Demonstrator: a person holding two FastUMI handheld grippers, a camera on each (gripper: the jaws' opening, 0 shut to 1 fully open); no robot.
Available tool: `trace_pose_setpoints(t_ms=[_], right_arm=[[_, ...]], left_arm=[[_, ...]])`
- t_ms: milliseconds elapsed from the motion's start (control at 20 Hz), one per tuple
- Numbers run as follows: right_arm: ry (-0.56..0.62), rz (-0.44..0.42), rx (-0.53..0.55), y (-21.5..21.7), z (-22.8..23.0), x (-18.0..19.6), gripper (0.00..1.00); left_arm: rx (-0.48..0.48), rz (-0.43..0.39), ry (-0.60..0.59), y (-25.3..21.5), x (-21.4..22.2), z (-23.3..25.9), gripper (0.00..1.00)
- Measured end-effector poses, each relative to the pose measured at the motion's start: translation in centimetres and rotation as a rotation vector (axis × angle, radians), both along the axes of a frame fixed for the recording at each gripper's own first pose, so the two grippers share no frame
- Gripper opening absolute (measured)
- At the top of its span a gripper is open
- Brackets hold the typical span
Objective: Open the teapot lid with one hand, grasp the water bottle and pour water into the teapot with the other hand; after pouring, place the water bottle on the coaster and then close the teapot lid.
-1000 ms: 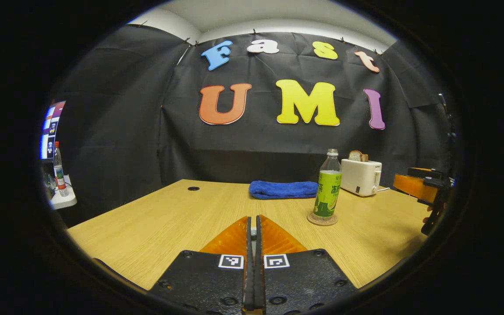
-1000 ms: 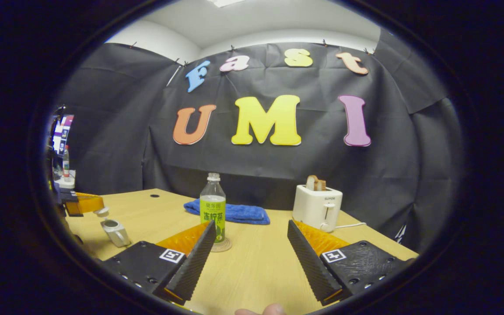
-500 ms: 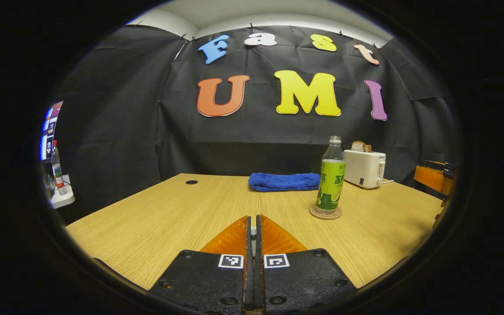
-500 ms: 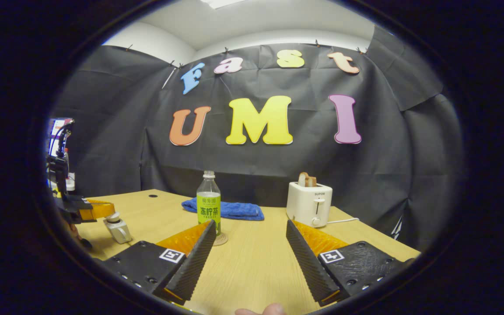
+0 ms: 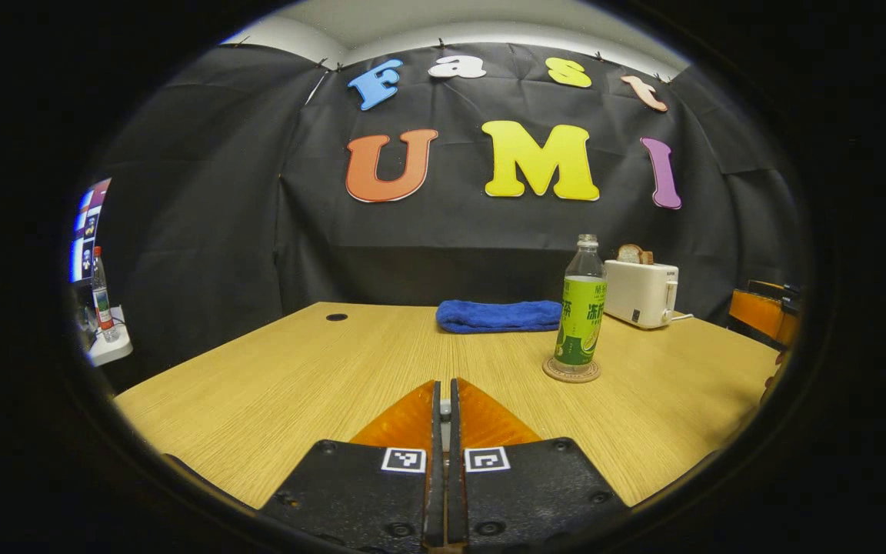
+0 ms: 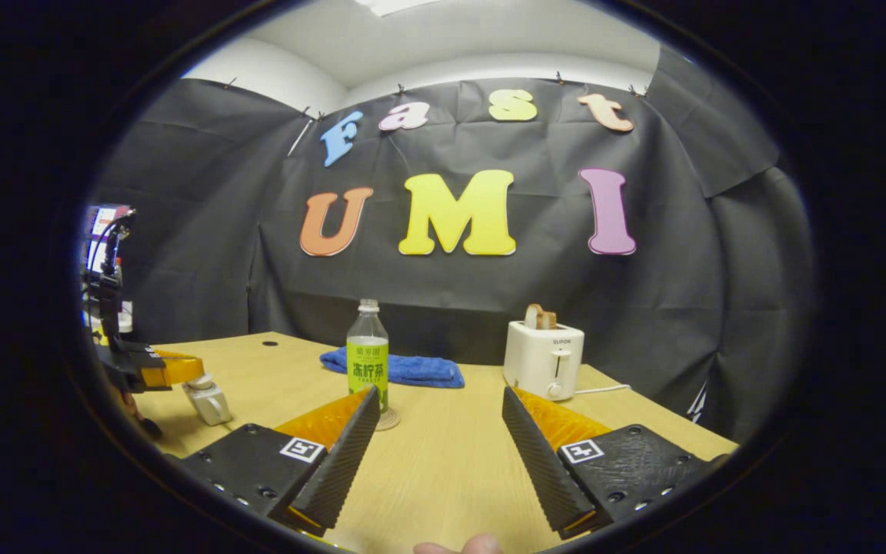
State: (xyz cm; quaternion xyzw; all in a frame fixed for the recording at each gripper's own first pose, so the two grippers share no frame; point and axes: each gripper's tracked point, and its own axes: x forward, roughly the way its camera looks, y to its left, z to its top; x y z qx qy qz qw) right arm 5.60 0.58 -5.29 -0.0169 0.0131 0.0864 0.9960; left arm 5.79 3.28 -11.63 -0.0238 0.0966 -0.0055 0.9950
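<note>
While upright on its coaster (image 5: pixel 571 371): water bottle (image 5: pixel 581 312), mid-counter (image 5: pixel 297 377), near blue towel (image 5: pixel 498 315).
Left tongs (image 6: pixel 181 372): fingers pressed together; whether they pinch the lid, cannot tell.
Teapot (image 6: pixel 207 398): counter's left side, touching the left tongs' tip.
Right tongs (image 6: pixel 439 438): spread wide, holding nothing.
Toaster (image 6: pixel 543 358): behind, right.

Black cloth wall (image 5: pixel 204 231), white ceiling (image 6: pixel 428 46), wooden table (image 5: pixel 320 369).
</note>
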Motion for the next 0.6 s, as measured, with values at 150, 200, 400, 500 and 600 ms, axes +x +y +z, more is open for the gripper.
trace_pose_setpoints(t_ms=[150,200,400,500,600], right_arm=[[0.002,0.005,0.01,0.2,0.0,-0.2,0.95],[0.003,0.002,0.009,0.1,0.0,-0.2,0.95],[-0.004,-0.014,0.024,-0.5,0.5,-0.7,0.95],[-0.013,-0.022,0.033,-0.8,1.2,-0.9,0.95],[-0.032,-0.038,0.04,-1.3,2.4,-1.6,0.95]], left_arm=[[0.0,0.017,0.003,0.0,0.0,0.2,0.07],[0.005,0.024,-0.007,0.1,-0.1,0.7,0.07],[0.027,0.05,-0.084,0.5,-0.5,4.4,0.76],[0.04,0.067,-0.103,0.4,-1.4,6.2,0.96],[0.045,0.089,-0.118,0.4,-2.3,8.2,0.96]])
